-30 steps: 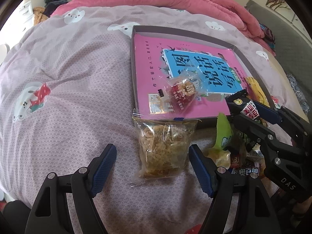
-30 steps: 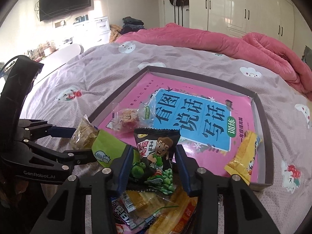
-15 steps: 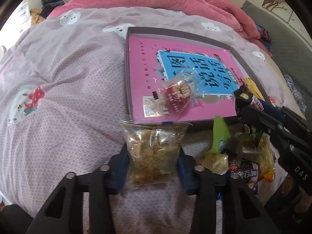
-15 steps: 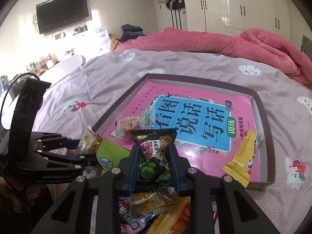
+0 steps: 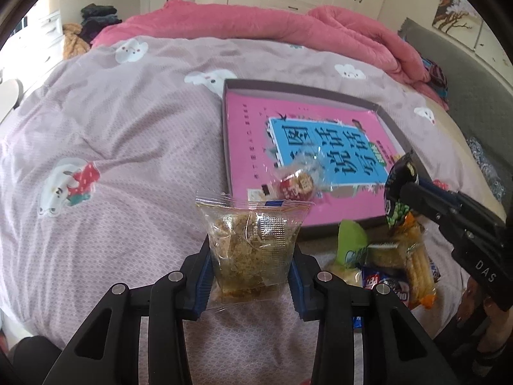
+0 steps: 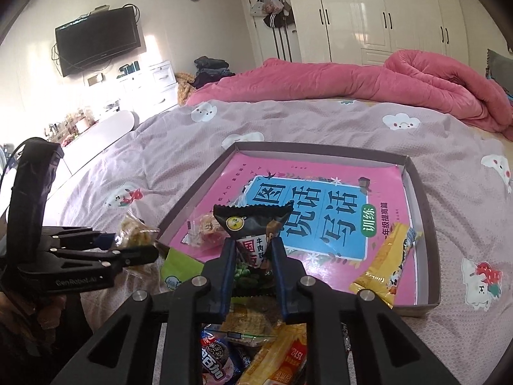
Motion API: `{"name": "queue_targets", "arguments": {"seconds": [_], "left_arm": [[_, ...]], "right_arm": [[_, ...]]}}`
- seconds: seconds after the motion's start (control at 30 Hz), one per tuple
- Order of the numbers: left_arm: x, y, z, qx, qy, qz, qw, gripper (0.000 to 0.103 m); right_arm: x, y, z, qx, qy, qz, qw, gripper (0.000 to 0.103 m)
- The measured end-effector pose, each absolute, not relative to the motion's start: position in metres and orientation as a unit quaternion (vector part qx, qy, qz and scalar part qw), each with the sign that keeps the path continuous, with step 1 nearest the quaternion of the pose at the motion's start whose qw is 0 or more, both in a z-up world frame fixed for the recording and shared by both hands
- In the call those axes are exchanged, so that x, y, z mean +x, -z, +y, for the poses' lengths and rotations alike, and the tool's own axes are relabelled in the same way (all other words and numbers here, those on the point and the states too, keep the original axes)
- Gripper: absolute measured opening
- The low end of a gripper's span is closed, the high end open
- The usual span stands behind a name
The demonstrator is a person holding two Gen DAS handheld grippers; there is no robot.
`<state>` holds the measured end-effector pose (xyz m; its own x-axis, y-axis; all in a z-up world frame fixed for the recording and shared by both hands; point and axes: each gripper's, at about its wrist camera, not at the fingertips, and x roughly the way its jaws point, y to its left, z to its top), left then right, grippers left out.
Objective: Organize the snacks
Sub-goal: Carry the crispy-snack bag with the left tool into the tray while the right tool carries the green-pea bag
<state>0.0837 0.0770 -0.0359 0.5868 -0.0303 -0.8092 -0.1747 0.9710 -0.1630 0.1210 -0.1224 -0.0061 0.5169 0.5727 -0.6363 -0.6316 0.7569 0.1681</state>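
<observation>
So both packs are already pinched: the clear packet of brown crumbly snack [image 5: 253, 243] is squeezed between the pads of the left hand-held gripper [image 5: 251, 276], and the dark green-pea packet [image 6: 253, 240] is clamped upright in the right hand-held gripper [image 6: 253, 276]. The shallow tray [image 5: 224, 134] on the bed is seen at about 1 o'clock from the left one, and dead at 12 o'clock from the right, which is judged nearer. Both packets are held long axis pointing forward, toward the tray.
</observation>
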Motion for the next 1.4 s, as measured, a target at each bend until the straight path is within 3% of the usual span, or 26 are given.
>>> {"name": "queue_targets", "arguments": {"seconds": [0.73,1.4], "left_arm": [[0.102,-0.005,0.050,-0.095,-0.028,0.414,0.905,0.042],[0.161,0.014,0.000,-0.079,0.009,0.439,0.895,0.042]], "right_arm": [[0.141,-0.012,-0.163,0.017,-0.321,0.327,0.889,0.022],[0.165,0.008,-0.184,0.039,-0.283,0.362,0.887,0.022]]}}
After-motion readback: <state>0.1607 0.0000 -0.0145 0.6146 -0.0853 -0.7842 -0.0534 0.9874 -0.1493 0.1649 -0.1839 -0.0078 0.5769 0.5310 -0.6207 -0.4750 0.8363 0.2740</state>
